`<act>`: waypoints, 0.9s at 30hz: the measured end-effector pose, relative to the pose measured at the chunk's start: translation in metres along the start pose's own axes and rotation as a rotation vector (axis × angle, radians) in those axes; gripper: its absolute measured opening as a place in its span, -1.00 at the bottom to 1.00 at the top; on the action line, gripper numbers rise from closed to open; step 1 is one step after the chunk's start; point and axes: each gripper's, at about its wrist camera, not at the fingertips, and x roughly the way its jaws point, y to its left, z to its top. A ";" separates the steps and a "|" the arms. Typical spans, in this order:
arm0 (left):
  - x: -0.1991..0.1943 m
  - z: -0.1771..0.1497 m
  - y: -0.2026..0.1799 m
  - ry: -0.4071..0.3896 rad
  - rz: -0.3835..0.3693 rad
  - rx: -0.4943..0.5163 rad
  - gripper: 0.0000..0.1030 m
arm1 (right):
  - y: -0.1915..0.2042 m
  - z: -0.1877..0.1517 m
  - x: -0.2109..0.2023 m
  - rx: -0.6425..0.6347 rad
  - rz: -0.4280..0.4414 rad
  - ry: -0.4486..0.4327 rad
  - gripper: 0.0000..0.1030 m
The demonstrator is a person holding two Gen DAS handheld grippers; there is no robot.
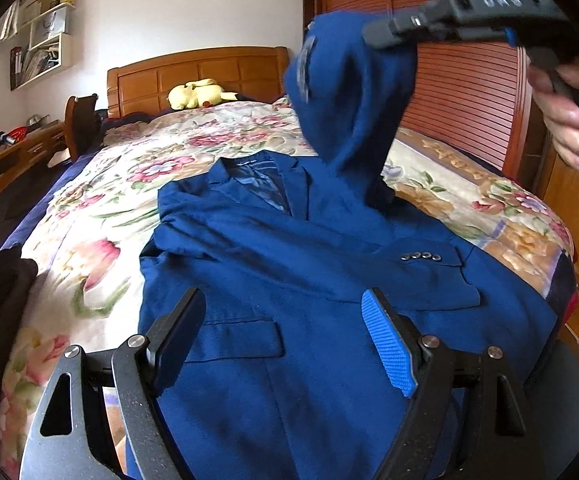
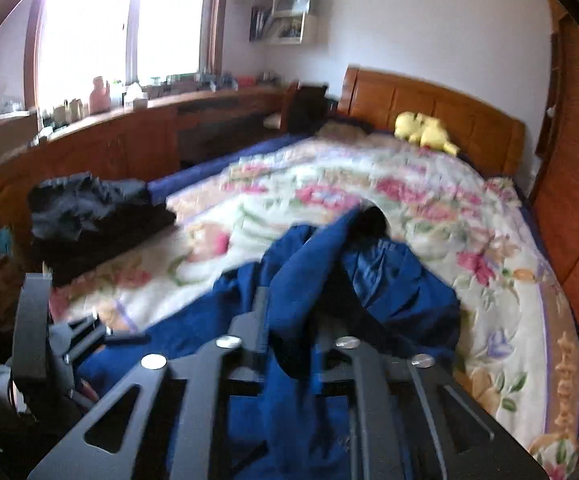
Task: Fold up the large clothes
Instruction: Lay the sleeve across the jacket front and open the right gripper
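Left wrist view: right gripper pinching blue blazer sleeve above floral bedspread; left gripper spread, empty over blazer.

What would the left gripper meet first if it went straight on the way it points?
Most likely the blue jacket on the bed: the left gripper, jaws open, points down at its front. Depth is unclear.
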 end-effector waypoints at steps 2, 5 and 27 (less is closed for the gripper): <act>0.002 0.000 0.003 0.006 0.001 -0.008 0.58 | 0.001 -0.002 0.003 -0.003 -0.014 0.013 -0.37; 0.003 0.002 0.002 0.003 0.000 -0.010 0.58 | -0.004 0.001 0.007 0.005 -0.022 0.018 -0.07; 0.035 -0.006 -0.007 0.086 0.008 0.001 0.58 | -0.032 -0.081 0.117 0.185 -0.118 0.203 0.04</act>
